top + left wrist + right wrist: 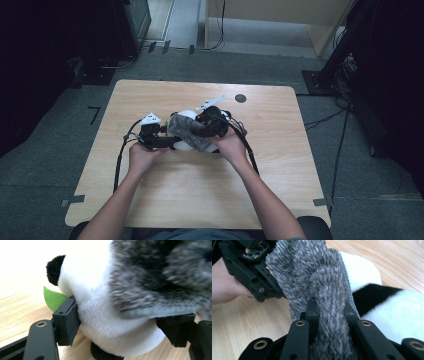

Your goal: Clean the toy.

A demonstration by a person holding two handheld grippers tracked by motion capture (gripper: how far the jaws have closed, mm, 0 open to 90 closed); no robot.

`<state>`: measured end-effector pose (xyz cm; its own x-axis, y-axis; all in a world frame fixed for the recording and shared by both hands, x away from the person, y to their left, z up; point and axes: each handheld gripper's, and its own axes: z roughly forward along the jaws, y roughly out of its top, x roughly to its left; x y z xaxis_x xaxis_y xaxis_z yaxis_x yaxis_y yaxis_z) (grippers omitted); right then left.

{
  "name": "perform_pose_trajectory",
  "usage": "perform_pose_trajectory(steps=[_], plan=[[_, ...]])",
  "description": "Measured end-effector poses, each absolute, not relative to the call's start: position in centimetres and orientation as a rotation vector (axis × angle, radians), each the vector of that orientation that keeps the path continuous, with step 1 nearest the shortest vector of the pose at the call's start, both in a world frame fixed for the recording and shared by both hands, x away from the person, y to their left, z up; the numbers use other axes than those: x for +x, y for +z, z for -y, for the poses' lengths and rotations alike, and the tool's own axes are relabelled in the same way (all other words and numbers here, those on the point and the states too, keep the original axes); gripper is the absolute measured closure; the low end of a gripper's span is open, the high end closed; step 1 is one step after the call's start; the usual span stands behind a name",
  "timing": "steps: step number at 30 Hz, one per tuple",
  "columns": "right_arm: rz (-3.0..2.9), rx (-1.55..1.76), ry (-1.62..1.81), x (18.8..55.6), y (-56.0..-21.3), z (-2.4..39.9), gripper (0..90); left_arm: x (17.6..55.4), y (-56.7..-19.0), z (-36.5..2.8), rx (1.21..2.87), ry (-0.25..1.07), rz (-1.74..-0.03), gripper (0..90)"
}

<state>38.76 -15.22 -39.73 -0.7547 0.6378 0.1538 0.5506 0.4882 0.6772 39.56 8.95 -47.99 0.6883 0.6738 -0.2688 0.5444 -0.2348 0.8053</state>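
While our left gripper [125, 330] clamps the panda toy [105, 315] on the table [200, 190], our right gripper [329, 315] pinches the grey scarf [312, 272] (draped over it); wrapping seems half done.

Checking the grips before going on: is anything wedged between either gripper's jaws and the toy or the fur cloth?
Nothing visible: the left gripper presses straight on the plush panda, and the right gripper pinches the grey furry cloth directly.
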Motion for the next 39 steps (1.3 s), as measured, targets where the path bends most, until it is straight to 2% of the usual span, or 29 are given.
perform_pose_trajectory(steps=[25,31,39], plan=[[-2.444,1.138,1.146,35.5,-38.3,24.9,73.5,39.6,-48.0,-9.0,1.904,0.161,-0.948,25.3],[-2.437,1.163,1.172,35.3,-38.0,25.5,74.4,39.6,-48.0,-9.0,1.906,0.161,-0.950,25.3],[-2.458,1.100,1.267,35.0,-36.6,24.1,74.7,39.6,-48.1,-9.1,1.910,0.155,-0.945,25.0]])
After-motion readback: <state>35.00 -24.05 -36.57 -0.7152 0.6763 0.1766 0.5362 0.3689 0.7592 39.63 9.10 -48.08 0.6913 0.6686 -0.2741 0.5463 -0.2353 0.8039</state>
